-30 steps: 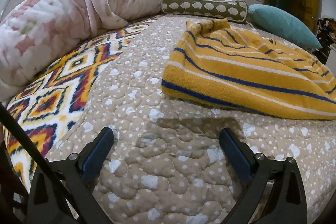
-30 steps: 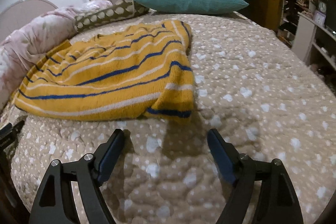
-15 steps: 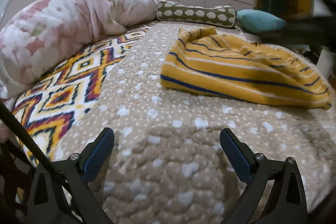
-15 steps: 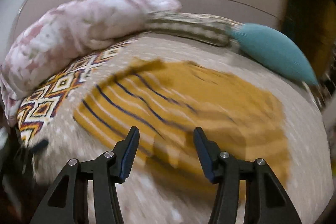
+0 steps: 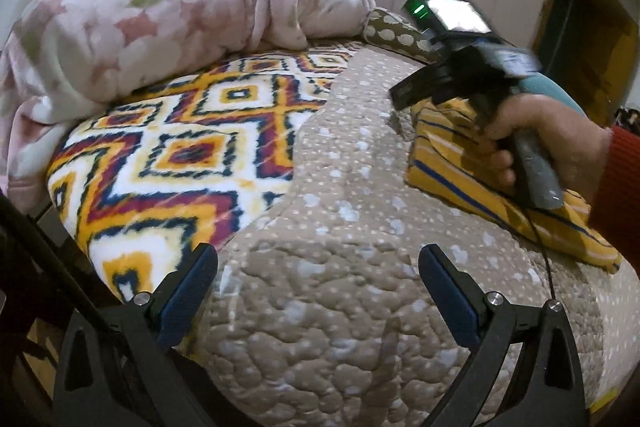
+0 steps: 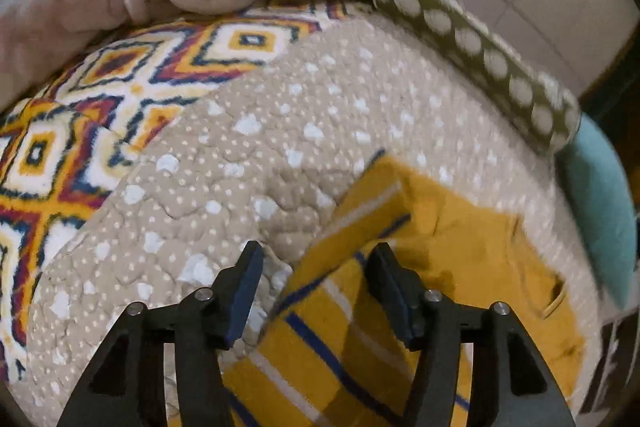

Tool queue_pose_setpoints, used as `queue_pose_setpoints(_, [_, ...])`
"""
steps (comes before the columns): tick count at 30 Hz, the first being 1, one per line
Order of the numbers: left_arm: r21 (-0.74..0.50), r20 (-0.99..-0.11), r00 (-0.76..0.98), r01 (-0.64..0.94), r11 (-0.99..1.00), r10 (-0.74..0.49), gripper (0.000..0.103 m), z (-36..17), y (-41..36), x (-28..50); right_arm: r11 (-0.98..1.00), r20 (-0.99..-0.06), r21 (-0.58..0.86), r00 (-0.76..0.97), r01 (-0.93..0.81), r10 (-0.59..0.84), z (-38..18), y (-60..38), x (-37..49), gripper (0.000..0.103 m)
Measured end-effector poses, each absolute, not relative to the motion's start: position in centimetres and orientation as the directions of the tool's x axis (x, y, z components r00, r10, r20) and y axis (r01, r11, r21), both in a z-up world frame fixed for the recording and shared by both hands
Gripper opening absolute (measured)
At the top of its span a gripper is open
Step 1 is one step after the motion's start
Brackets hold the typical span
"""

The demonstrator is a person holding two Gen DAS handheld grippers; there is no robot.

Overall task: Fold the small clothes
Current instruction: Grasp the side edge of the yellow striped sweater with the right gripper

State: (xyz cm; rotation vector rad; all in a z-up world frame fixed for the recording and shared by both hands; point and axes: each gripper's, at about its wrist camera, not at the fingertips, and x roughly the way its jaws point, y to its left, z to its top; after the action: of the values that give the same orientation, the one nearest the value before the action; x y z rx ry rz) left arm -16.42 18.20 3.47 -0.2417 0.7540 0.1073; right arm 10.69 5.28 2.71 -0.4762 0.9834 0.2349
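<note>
A yellow sweater [image 6: 440,267] with blue and white stripes lies on the bed's beige dotted quilt [image 6: 260,147], toward the side where the teal pillow [image 6: 604,207] rests. The right claw [image 6: 316,287] hangs over the sweater's near left edge: its right finger sits above the striped knit, its left finger above bare quilt, and the garment's border runs up between them. Its jaws are opening a little and the pads press on nothing, so the sweater is not gripped. In the left wrist view the right hand [image 5: 552,143], in a red sleeve [image 5: 620,195], holds that tool's handle above the sweater [image 5: 452,155]. The left claw [image 5: 318,291] is released, fingers spread wide over empty quilt [image 5: 340,211], well apart from the sweater, which lies ahead and to its right. A pink floral duvet [image 5: 160,7] is bunched at the far left on a diamond-patterned blanket [image 5: 180,147], with a green spotted bolster [image 6: 480,43] beyond.
</note>
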Motion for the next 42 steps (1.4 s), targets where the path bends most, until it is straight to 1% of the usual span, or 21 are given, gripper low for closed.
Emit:
queue_pose_setpoints(2, [-0.181, -0.694, 0.72, -0.195, 0.964, 0.015, 0.101, 3.5, 18.6, -16.3, 0.875, -0.819, -0.251, 0.572, -0.413, 0.035, 4.8, 4.6, 8.6, 0.061])
queue_pose_setpoints(5, [-0.199, -0.699, 0.714, -0.226, 0.954, 0.024, 0.101, 3.4, 19.4, -16.2, 0.833, -0.798, -0.27, 0.597, -0.482, 0.086, 6.9, 4.0, 3.6, 0.061])
queue_pose_setpoints(9, [-0.212, -0.712, 0.701, -0.268, 0.94, 0.039, 0.101, 3.2, 20.3, -16.1, 0.767, -0.811, -0.286, 0.572, -0.574, 0.126, 6.5, 3.5, -2.8, 0.062])
queue_pose_setpoints(11, [-0.215, -0.716, 0.696, -0.283, 0.935, 0.046, 0.101, 3.3, 20.6, -16.3, 0.748, -0.819, -0.28, 0.556, -0.602, 0.142, 5.8, 3.2, -4.5, 0.063])
queue_pose_setpoints(14, [-0.217, -0.721, 0.691, -0.295, 0.931, 0.051, 0.101, 3.5, 20.5, -16.7, 0.711, -0.819, -0.326, 0.561, -0.624, 0.116, 3.8, 3.9, -6.5, 0.062])
queue_pose_setpoints(17, [-0.182, -0.726, 0.684, -0.289, 0.94, 0.069, 0.101, 3.5, 20.0, -16.8, 0.694, -0.815, -0.372, 0.575, -0.616, 0.074, 1.9, 4.8, -6.5, 0.062])
queue_pose_setpoints(22, [-0.125, -0.734, 0.671, -0.28, 0.952, 0.101, 0.101, 3.2, 19.1, -16.8, 0.715, -0.778, -0.412, 0.626, -0.565, 0.046, 1.4, 6.0, -5.6, 0.06])
queue_pose_setpoints(24, [-0.117, -0.736, 0.669, -0.279, 0.953, 0.105, 0.101, 3.1, 19.1, -16.7, 0.726, -0.767, -0.423, 0.641, -0.542, 0.031, 1.3, 6.5, -5.1, 0.047])
queue_pose_setpoints(29, [-0.125, -0.74, 0.665, -0.284, 0.951, 0.101, 0.101, 3.1, 19.4, -16.9, 0.73, -0.734, -0.475, 0.678, -0.491, -0.021, 0.3, 8.1, -4.1, 0.043])
queue_pose_setpoints(30, [-0.13, -0.741, 0.664, -0.287, 0.949, 0.099, 0.101, 3.2, 19.5, -16.9, 0.732, -0.73, -0.477, 0.683, -0.486, -0.022, 0.2, 8.4, -4.1, 0.034])
queue_pose_setpoints(31, [-0.133, -0.742, 0.663, -0.29, 0.948, 0.099, 0.101, 3.3, 19.6, -17.0, 0.738, -0.735, -0.468, 0.678, -0.486, -0.02, 0.1, 8.5, -4.0, 0.028])
queue_pose_setpoints(33, [-0.136, -0.741, 0.663, -0.298, 0.945, 0.102, 0.101, 3.6, 19.7, -17.1, 0.764, -0.744, -0.439, 0.668, -0.472, -0.014, 0.4, 8.3, -3.7, 0.012])
queue_pose_setpoints(36, [-0.121, -0.733, 0.671, -0.297, 0.947, 0.116, 0.101, 4.3, 19.4, -17.3, 0.865, -0.767, -0.265, 0.636, -0.425, 0.078, 3.2, 5.6, -2.6, 0.009])
queue_pose_setpoints(39, [-0.103, -0.725, 0.678, -0.279, 0.955, 0.12, 0.101, 5.2, 18.3, -17.2, 0.954, -0.715, -0.049, 0.677, -0.297, 0.174, 8.7, -0.9, -1.9, 0.009])
queue_pose_setpoints(42, [-0.09, -0.716, 0.692, -0.219, 0.972, 0.089, 0.101, 6.1, 16.1, -17.0, 0.98, -0.653, 0.102, 0.732, -0.17, 0.195, 12.3, -8.8, -2.5, 0.009])
